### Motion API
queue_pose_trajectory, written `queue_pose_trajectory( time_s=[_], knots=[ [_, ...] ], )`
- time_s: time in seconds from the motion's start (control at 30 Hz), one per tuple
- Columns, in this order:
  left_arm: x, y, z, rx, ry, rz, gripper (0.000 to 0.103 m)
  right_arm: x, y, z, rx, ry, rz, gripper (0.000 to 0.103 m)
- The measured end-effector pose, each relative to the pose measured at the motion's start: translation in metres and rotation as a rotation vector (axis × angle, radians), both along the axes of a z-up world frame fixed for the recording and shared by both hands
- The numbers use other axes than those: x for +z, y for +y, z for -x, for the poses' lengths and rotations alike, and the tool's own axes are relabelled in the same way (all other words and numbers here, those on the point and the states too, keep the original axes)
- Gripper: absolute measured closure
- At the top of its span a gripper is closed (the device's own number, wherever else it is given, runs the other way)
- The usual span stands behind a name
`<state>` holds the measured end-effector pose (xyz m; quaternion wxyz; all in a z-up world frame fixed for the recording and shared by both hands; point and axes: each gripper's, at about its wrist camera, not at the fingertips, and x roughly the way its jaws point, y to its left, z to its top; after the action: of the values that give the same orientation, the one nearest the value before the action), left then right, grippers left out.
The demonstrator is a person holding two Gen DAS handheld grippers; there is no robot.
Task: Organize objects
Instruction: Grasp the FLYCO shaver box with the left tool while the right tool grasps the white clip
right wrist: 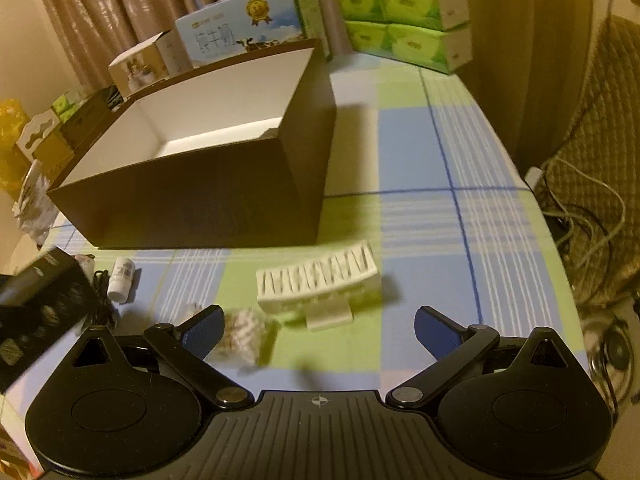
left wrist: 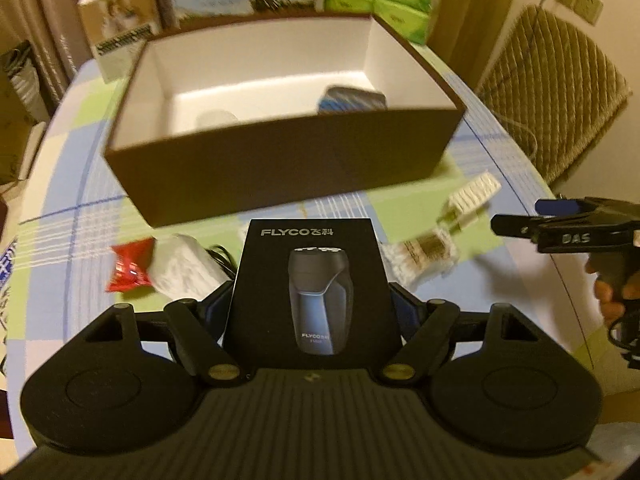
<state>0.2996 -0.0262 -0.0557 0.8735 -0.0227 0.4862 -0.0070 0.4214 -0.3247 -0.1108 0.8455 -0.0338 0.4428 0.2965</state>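
My left gripper [left wrist: 316,300] is shut on a black FLYCO shaver box [left wrist: 316,280] and holds it above the table, just in front of the open brown cardboard box [left wrist: 280,160]. That brown box [right wrist: 208,200] has a white inside and holds a blue-grey item [left wrist: 352,100] and a pale round one [left wrist: 216,120]. My right gripper [right wrist: 320,332] is open and empty above the table, near a white ribbed plastic piece [right wrist: 320,280] and a clear wrapped packet [right wrist: 244,336]. The right gripper also shows in the left wrist view [left wrist: 516,220].
On the checked tablecloth [right wrist: 420,152] lie a red packet [left wrist: 132,264], a white wrapped bundle [left wrist: 184,264], a black cable [right wrist: 104,300] and a small white bottle [right wrist: 122,276]. Green tissue packs [right wrist: 400,12] and a milk carton [right wrist: 240,28] stand behind. A padded chair [left wrist: 560,92] stands right.
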Motion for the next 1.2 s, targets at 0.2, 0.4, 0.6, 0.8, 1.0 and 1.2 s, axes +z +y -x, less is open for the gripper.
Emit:
queue_pose_trajectory(
  time_s=[0.2, 0.4, 0.6, 0.8, 1.0, 1.2],
  knots=[
    [0.015, 0.022, 0.003, 0.073, -0.041, -0.016, 0.027, -0.009, 0.020, -0.016, 0.068, -0.017, 0.032, 0.004],
    [0.021, 0.048, 0.005, 0.151, -0.054, -0.036, 0.027, -0.023, 0.035, -0.031, 0.125, -0.023, 0.084, 0.013],
    [0.023, 0.065, 0.008, 0.197, -0.059, -0.041, 0.027, -0.034, 0.041, -0.036, 0.169, -0.038, 0.131, 0.020],
    [0.025, 0.070, 0.004, 0.201, -0.070, -0.036, 0.027, -0.019, 0.031, -0.033, 0.149, -0.067, 0.080, 0.020],
    [0.031, 0.072, -0.006, 0.181, -0.091, -0.028, 0.027, 0.020, 0.020, -0.030, 0.109, -0.109, -0.001, 0.020],
    [0.040, 0.074, -0.021, 0.157, -0.124, -0.022, 0.027, 0.064, 0.022, -0.031, 0.100, -0.160, -0.102, 0.020]
  ],
)
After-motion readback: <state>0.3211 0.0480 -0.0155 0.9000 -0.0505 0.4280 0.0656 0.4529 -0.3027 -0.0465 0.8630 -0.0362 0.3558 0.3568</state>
